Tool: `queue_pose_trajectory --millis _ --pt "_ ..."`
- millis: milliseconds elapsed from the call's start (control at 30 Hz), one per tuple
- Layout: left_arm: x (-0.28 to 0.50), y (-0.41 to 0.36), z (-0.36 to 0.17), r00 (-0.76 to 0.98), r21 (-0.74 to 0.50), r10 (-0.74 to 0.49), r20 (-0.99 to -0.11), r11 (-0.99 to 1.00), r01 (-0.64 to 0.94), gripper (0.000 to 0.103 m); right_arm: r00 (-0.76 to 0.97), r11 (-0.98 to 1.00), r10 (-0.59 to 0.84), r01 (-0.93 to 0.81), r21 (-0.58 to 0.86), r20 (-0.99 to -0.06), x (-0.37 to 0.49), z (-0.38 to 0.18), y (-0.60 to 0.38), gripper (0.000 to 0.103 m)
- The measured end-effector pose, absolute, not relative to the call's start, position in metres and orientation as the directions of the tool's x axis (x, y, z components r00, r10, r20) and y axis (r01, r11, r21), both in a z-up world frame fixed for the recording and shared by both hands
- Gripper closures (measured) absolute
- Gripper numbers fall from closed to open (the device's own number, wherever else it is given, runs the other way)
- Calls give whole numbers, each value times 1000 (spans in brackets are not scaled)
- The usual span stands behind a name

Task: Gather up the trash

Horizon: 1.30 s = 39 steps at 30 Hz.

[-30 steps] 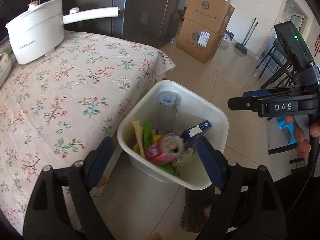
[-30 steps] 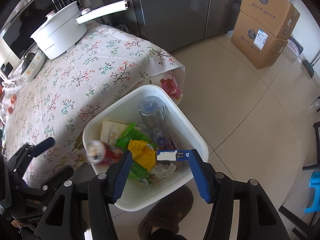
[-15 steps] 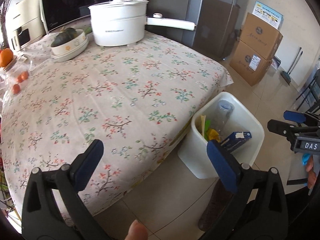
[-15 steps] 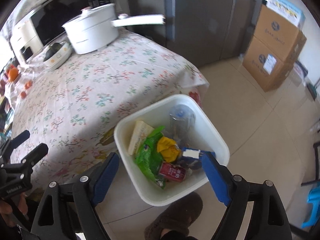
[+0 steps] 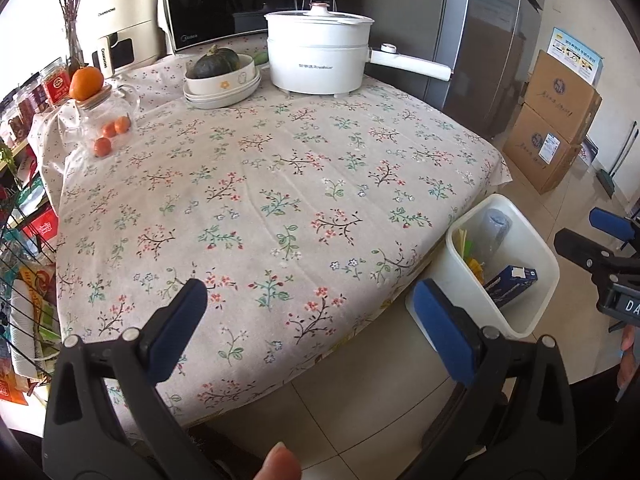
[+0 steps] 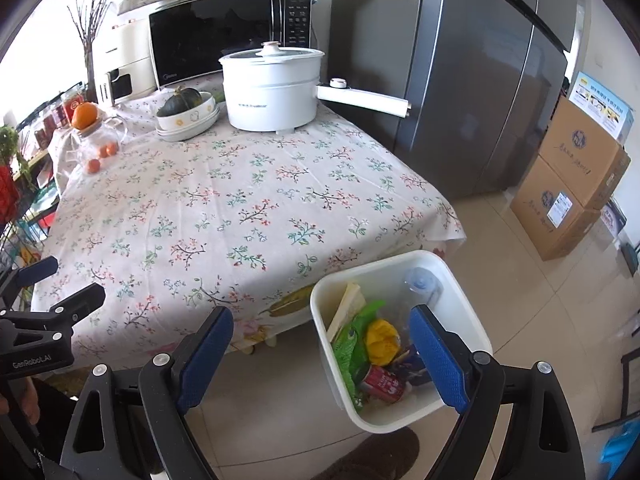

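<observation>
A white plastic bin [image 6: 460, 284] stands on the floor at the table's right corner; it also shows in the left wrist view [image 5: 548, 268]. It holds a red can [image 6: 382, 382], a green wrapper [image 6: 352, 340], a yellow wrapper [image 6: 382, 340], a clear bottle [image 6: 420, 284] and a blue box [image 5: 510, 284]. My left gripper [image 5: 316, 328] is open and empty above the table's front edge. My right gripper [image 6: 320, 356] is open and empty, left of and above the bin.
The floral tablecloth [image 5: 280, 168] carries a white electric pot [image 5: 320, 56], a bowl with a squash [image 5: 220, 76], a glass jar with oranges [image 5: 104, 124] and a microwave [image 5: 240, 0]. A fridge [image 6: 480, 80] and cardboard boxes [image 6: 576, 184] stand behind. A wire rack [image 5: 24, 280] stands at left.
Both grippers have pulled back and up from over the bin, so the whole table shows. The red can has dropped from between the left gripper's fingers into the bin.
</observation>
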<state>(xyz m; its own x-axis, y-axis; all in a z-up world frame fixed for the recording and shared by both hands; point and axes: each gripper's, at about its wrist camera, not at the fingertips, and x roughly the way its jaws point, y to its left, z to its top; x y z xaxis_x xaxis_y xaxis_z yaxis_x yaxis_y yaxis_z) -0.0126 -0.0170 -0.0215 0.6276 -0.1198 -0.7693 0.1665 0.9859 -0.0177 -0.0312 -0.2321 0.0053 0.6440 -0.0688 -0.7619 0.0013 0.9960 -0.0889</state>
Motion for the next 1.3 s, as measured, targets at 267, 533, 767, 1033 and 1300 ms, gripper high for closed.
queue_pose_trajectory --millis 267,533,767,1033,1300 --pt "-9 -7 -18 649 -42 -106 -753 993 113 0 653 995 -64 -18 -100 -755 -22 3 -222 12" --pt "-6 -12 -20 648 -55 -111 -753 993 105 0 654 994 -55 -33 -101 -754 -18 2 -217 12" --pt "-7 -17 -18 651 -61 -120 -749 992 113 0 652 994 -60 -29 -104 -756 -18 2 -219 12" --pt "-8 -18 -17 654 -56 -117 -747 992 114 0 649 994 -67 -21 -106 -758 -18 0 -221 12" --pt "-8 -18 -16 656 -56 -116 -746 992 112 1 647 995 -65 -17 -99 -760 -16 1 -222 12"
